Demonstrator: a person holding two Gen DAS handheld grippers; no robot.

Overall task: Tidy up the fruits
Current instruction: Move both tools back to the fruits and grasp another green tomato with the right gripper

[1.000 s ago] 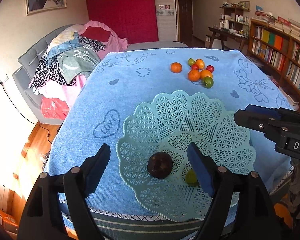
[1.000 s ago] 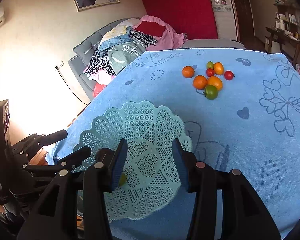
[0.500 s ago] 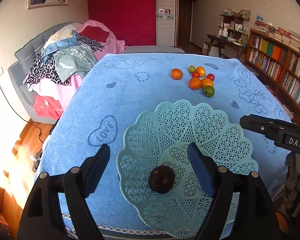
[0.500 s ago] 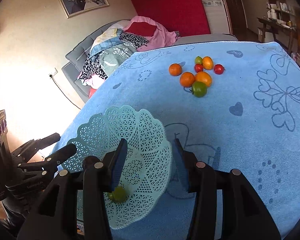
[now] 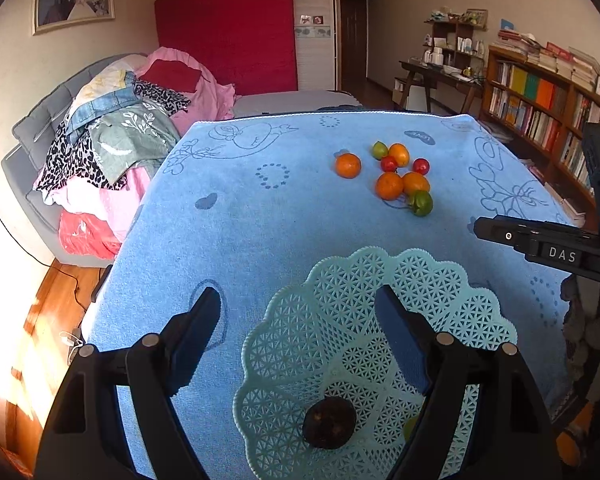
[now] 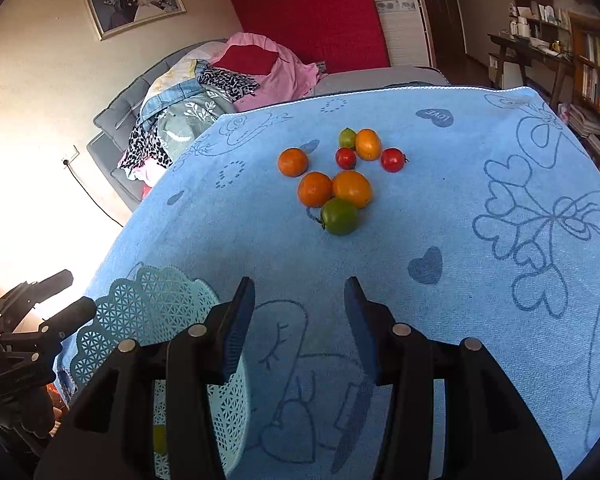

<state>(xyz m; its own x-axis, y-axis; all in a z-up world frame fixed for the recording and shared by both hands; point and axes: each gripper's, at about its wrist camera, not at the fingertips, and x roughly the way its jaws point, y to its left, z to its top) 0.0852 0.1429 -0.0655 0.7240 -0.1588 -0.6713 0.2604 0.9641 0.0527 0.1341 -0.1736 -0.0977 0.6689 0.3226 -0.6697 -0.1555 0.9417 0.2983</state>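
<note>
Both your left gripper (image 5: 298,330) and right gripper (image 6: 299,322) are spread, empty. Nudge the green fruit (image 6: 339,216) carelessly and the touching oranges (image 6: 351,189) may roll away from the basket (image 5: 440,280).

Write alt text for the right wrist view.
Open right gripper hovers empty over a blue patterned towel, facing a cluster of eight orange, red and green fruits. A pale teal lattice plastic basket sits lower left.

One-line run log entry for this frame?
left gripper: open, over basket | right gripper: open, empty | basket: dark fruit | fruit cluster: on blue cloth
</note>
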